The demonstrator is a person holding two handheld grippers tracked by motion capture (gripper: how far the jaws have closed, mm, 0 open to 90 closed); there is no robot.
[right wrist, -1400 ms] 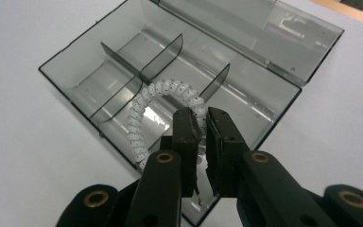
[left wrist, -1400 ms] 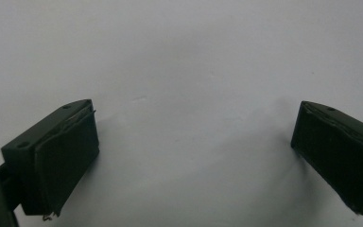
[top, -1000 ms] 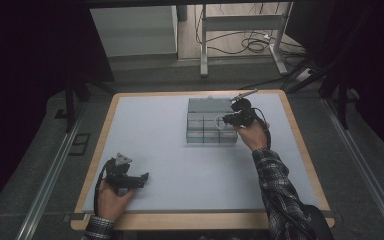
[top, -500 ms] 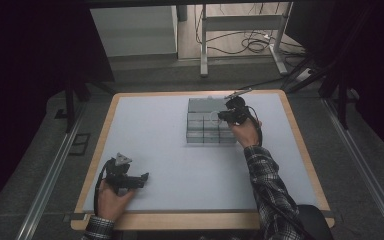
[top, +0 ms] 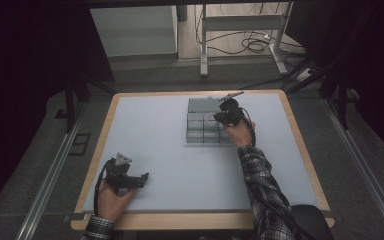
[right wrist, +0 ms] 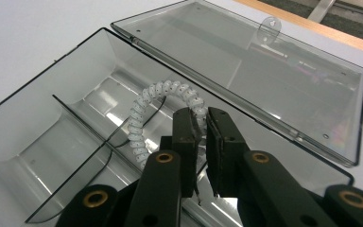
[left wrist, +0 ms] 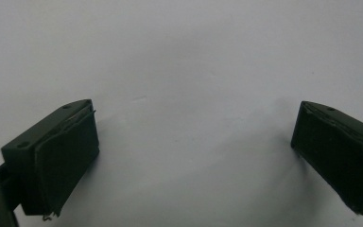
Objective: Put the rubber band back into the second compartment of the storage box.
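Right claw (top: pixel 228 114) over grey box (top: pixel 206 121), left claw (top: pixel 126 176) on table (top: pixel 180 160)

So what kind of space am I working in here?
Probably a lab or recording workstation: a wood-edged table with a pale mat, dark curtains around it, and loose cables on the floor by a metal stand behind.

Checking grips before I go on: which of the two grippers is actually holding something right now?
The right gripper, over the open clear compartment box: its jaws are pinched on a white coiled band. The left gripper sits open over bare table, nothing between its jaws.
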